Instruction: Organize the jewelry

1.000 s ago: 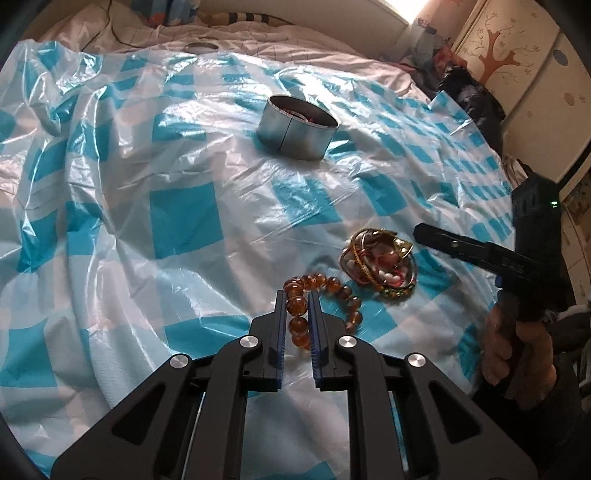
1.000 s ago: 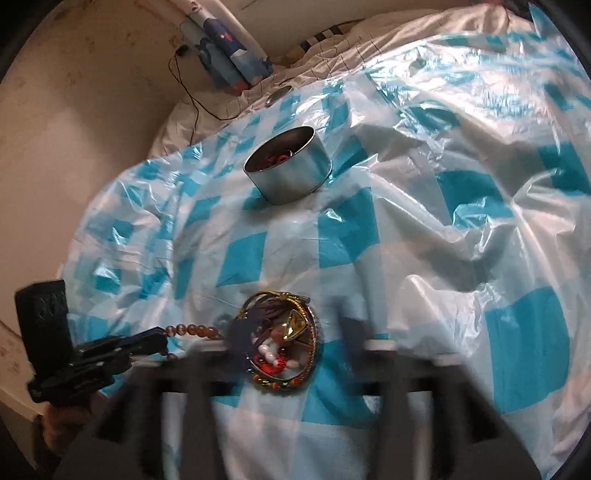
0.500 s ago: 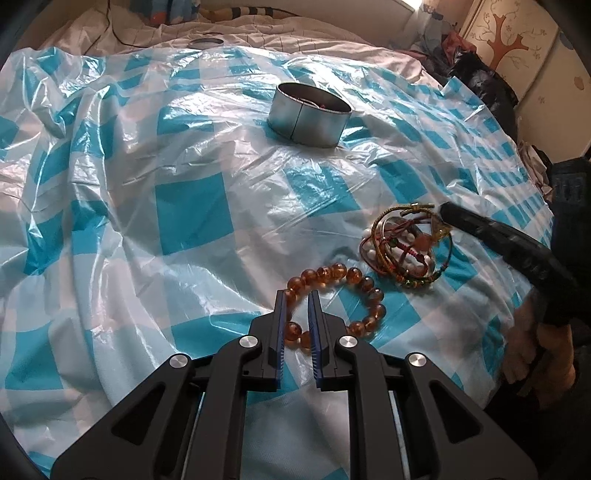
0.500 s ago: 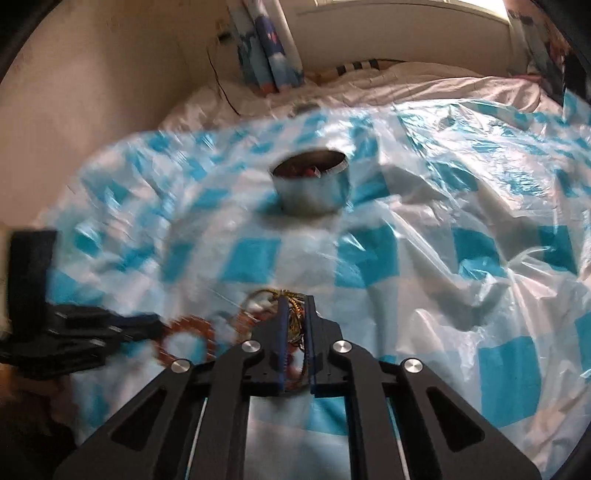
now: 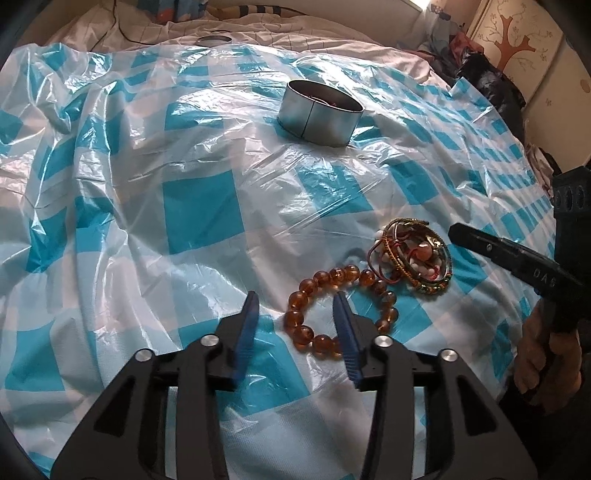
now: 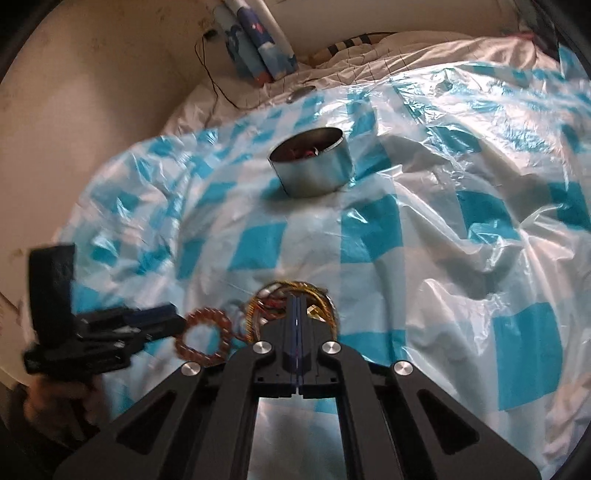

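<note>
An amber bead bracelet [image 5: 321, 277] lies flat on the blue-and-white checked plastic sheet [image 5: 199, 210]. My left gripper [image 5: 295, 301] hovers over it with its jaws opening; the ring's left beads lie between the blue pads, which do not press on them. To the bracelet's right sits a tangled pile of bracelets [image 5: 417, 254]. My right gripper [image 6: 297, 299] is shut, its tips over that pile [image 6: 321, 295]; whether a strand is pinched is hidden. A round metal tin [image 5: 317, 118] holding some red jewelry stands farther back.
The crinkled sheet covers a bed with white bedding [image 5: 295, 26] behind it. A small round lid [image 5: 214, 38] and a cable lie at the far edge. A wardrobe [image 5: 517, 48] and dark clothes [image 5: 491, 81] stand to the right; a wall [image 6: 92, 92] rises to the left.
My left jaws were shut on the amber beads and now stand apart, with the bracelet lying on the sheet. The right jaws closed and now sit over the tangled pile.
</note>
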Demonstrator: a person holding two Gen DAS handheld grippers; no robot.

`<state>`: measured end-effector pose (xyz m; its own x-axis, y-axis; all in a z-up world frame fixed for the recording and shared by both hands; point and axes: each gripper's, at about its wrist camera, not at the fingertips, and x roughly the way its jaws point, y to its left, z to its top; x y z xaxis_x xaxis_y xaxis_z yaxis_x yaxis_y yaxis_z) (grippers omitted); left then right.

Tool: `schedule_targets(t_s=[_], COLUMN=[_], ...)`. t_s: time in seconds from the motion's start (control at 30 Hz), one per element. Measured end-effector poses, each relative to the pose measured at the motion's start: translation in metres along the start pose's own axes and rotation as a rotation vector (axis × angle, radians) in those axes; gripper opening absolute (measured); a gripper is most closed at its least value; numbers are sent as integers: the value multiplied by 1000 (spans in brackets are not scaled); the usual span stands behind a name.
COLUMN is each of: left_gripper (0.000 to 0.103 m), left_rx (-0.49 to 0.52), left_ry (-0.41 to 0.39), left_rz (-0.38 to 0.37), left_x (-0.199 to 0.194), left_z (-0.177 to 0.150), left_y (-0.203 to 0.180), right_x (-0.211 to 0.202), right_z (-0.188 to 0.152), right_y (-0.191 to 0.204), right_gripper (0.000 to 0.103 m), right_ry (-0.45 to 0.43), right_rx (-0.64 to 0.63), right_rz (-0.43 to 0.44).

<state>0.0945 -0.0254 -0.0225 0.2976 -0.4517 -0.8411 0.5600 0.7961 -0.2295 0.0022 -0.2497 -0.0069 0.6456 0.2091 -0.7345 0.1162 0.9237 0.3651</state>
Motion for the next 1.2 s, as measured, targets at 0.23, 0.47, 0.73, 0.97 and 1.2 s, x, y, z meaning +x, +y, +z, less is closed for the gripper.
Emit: schedule_targets(t_s=[0.23,0.47,0.73,0.97,1.2], left_gripper=[51,51,34,10,10], left_rx=[42,45,73,64,4], left_ry=[21,16,22,8,-76], left_rz=[31,31,37,-50,-140], left_x=[12,10,12,0,-29], left_z=[-5,-4,-6,-4,5], left_y=[-8,-9,-14,-18,-9], right_x=[12,-10,8,-15,-40], right_z=[-8,-6,-9,-7,0], right_y=[-7,-5,-14,-16,-13], right_gripper=[4,62,7,4,4], right_ry=[64,-42,54,-40,-160], right_rx=[12,-3,-8,29,56], right_rz=[-39,-71,-125,-34,108])
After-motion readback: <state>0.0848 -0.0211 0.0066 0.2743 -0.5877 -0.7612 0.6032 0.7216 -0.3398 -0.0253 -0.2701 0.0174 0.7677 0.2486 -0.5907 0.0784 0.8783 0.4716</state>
